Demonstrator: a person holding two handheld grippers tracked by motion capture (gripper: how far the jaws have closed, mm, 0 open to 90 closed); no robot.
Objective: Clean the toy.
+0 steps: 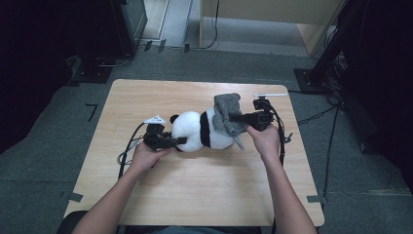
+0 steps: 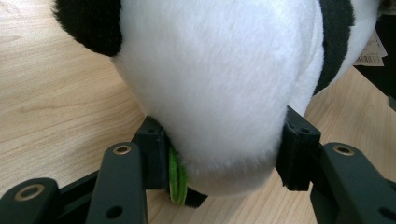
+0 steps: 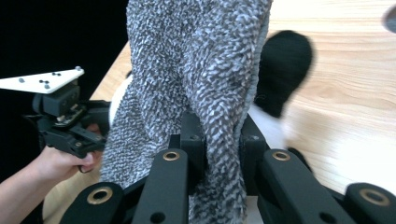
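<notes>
- Left hand-held gripper (image 2: 224, 158): jaws clamped around the white end of the plush panda (image 1: 202, 130).
- Right hand-held gripper (image 3: 219, 154): pinched tight on the grey knit cloth (image 3: 196, 84), draped over panda's other end.
- Underneath both: wooden counter (image 1: 195, 190).

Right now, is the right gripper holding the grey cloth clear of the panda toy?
No. In the high view the grey cloth pinched by the right gripper lies draped over one end of the panda toy.

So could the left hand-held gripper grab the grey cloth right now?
Probably not as things stand. The left hand-held gripper is clamped on the plush panda's head, and the grey cloth lies at the panda's far end, pinched in the right hand-held gripper. It would need to let go first.
</notes>
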